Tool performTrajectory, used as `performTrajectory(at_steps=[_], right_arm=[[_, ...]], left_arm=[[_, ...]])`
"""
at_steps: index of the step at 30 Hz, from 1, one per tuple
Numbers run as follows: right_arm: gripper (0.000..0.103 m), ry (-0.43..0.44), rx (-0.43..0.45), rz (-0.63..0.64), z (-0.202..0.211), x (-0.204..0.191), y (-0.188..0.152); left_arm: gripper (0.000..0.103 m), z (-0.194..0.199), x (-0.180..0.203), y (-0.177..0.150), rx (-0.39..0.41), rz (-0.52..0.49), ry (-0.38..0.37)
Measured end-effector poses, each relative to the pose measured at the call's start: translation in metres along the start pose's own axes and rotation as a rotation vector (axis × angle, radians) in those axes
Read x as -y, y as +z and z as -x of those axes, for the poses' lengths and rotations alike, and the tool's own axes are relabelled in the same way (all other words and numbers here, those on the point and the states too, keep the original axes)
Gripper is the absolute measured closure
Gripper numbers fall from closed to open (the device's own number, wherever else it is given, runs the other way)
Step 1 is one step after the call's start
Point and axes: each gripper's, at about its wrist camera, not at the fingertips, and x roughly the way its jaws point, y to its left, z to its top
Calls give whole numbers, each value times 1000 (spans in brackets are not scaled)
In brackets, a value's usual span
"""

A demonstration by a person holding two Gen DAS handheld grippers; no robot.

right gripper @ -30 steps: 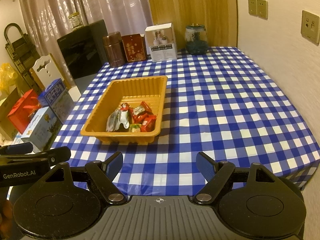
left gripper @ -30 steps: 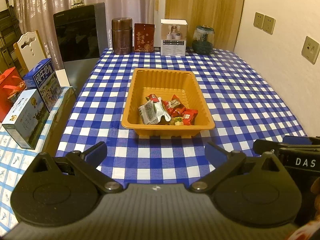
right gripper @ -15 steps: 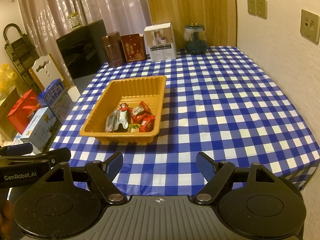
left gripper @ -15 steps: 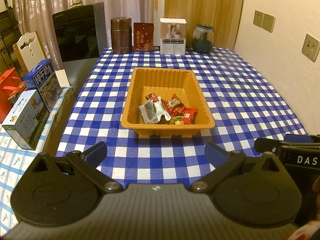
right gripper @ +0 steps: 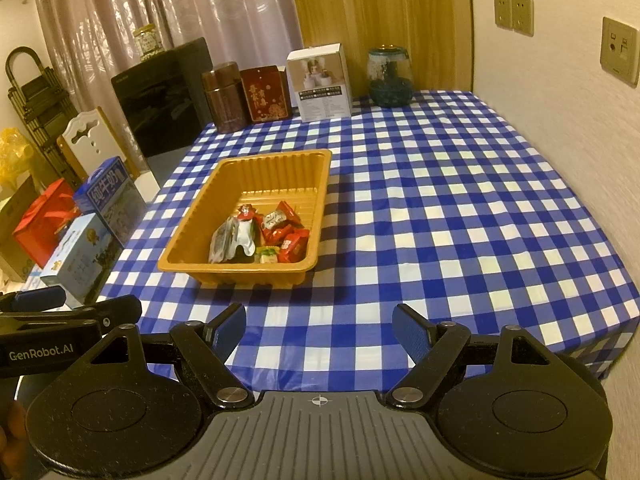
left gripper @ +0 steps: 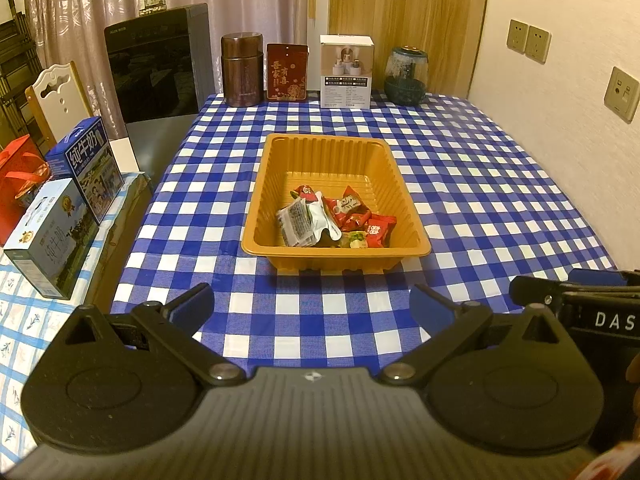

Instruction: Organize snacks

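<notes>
Snacks [left gripper: 334, 220] heaped at the near end of the orange tray [left gripper: 404, 184], mid-surface [left gripper: 480, 184].
Left claw [left gripper: 312, 306] and right claw [right gripper: 319, 330] both spread apart, empty, hanging short of the tray; seemingly nothing loose left to gather.

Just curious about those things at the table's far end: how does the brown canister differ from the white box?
The brown canister is round and dark; the white box is square-edged, pale and printed with pictures. The canister stands further left. Both stand upright on the checked tablecloth.
</notes>
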Motion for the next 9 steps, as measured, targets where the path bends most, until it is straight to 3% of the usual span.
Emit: performTrajectory(at_steps=[9], right_arm=[[23,0,-2,-2,-2,2,-3]], left_arm=[[0,-4,0,-2,0,10,-2]])
